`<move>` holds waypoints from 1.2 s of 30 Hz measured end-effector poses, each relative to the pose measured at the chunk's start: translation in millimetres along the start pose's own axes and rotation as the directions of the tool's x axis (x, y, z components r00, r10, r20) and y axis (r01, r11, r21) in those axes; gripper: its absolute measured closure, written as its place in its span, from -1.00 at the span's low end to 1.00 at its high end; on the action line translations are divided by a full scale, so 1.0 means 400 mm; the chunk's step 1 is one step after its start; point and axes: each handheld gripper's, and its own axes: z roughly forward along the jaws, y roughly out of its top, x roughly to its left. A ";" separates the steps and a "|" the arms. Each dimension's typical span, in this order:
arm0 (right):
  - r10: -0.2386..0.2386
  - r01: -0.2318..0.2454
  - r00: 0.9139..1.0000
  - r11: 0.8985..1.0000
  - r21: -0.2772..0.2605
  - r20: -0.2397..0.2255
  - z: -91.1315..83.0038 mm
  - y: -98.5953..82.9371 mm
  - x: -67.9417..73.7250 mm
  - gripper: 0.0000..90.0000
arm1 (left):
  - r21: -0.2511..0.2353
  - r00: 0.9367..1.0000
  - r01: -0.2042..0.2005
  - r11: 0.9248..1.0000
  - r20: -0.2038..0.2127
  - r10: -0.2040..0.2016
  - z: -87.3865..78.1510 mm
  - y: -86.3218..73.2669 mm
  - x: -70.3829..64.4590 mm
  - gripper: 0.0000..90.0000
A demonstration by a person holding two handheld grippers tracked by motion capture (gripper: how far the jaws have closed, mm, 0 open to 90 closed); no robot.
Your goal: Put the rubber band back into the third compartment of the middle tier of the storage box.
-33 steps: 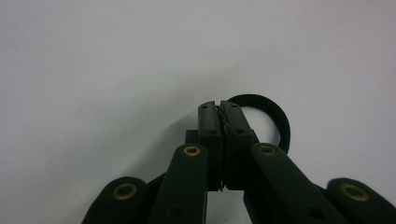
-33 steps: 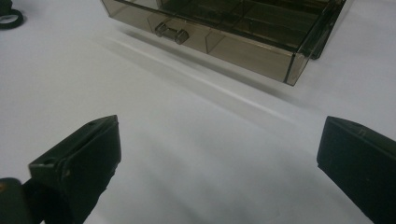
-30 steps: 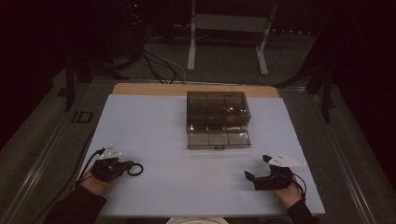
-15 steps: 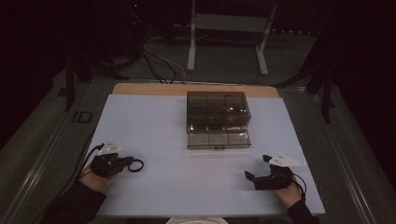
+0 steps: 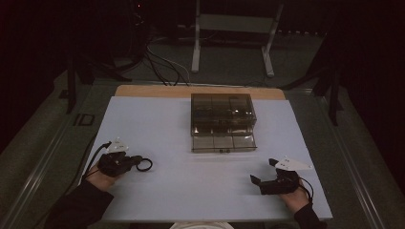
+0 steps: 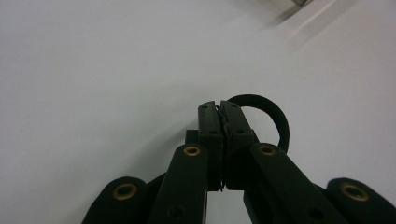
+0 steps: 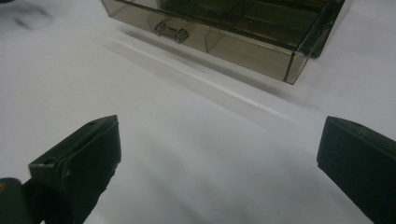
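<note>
The black ring (image 6: 275, 122) is pinched at its edge between the closed jaws of the left gripper (image 6: 220, 108), with most of its loop curving out past the jaw tips just over the white surface (image 6: 93, 70). In the high view the ring (image 5: 144, 164) sits well to the left of the smoky drawer box (image 5: 222, 117) and nearer the person's edge of the surface (image 5: 157, 124), sticking out from the left gripper (image 5: 136, 162) toward the middle. The hand (image 5: 102, 174) behind that gripper rests low on the surface, a dark sleeve (image 5: 76, 207) trailing to the bottom edge.

The drawer box stands at the far middle of the surface, its bottom drawer (image 5: 223, 141) pulled out toward the person and divided into compartments. In the right gripper view the drawer (image 7: 210, 37) shows a small handle (image 7: 171, 31) on its front wall.

The right gripper (image 5: 264, 172) lies to the right of the box and nearer the person, its jaws spread wide apart and holding nothing. In its own view the right gripper (image 7: 219, 154) frames bare surface just short of the drawer.

Beyond the surface's far edge, cables (image 5: 162, 62) and a metal stand (image 5: 234, 28) sit on the dark floor.
</note>
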 end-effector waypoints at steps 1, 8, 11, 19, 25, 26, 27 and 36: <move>-0.002 0.002 1.000 1.000 0.002 -0.001 0.000 0.000 0.000 -1.00 | 0.001 1.000 -0.009 1.000 0.001 0.009 0.003 0.004 -0.004 1.00; 0.001 -0.001 1.000 1.000 -0.003 -0.003 -0.001 0.001 0.000 -1.00 | -0.001 1.000 -0.021 1.000 0.016 0.021 0.018 0.031 -0.012 1.00; 0.000 0.000 1.000 1.000 -0.002 -0.003 -0.001 0.000 -0.001 -1.00 | 0.000 0.999 -0.030 1.000 0.022 0.030 0.020 0.044 -0.018 1.00; -0.002 0.002 1.000 1.000 0.000 -0.005 -0.001 0.000 0.000 -1.00 | -0.007 0.997 -0.065 0.998 0.032 0.065 0.020 0.086 -0.032 1.00; -0.002 0.002 1.000 1.000 -0.001 -0.005 -0.001 0.000 0.000 -1.00 | -0.009 0.995 -0.082 0.997 0.052 0.083 0.028 0.112 -0.044 1.00; -0.001 0.001 1.000 1.000 -0.002 -0.007 -0.001 0.000 0.000 -1.00 | -0.009 0.995 -0.085 0.996 0.053 0.085 0.030 0.114 -0.046 1.00; -0.001 0.001 1.000 1.000 -0.002 -0.008 -0.001 0.000 0.000 -1.00 | -0.011 0.994 -0.094 0.995 0.055 0.095 0.033 0.118 -0.048 1.00; -0.005 0.005 1.000 1.000 -0.001 -0.008 -0.002 0.000 0.000 -1.00 | -0.019 0.988 -0.124 0.992 0.088 0.125 0.061 0.155 -0.069 1.00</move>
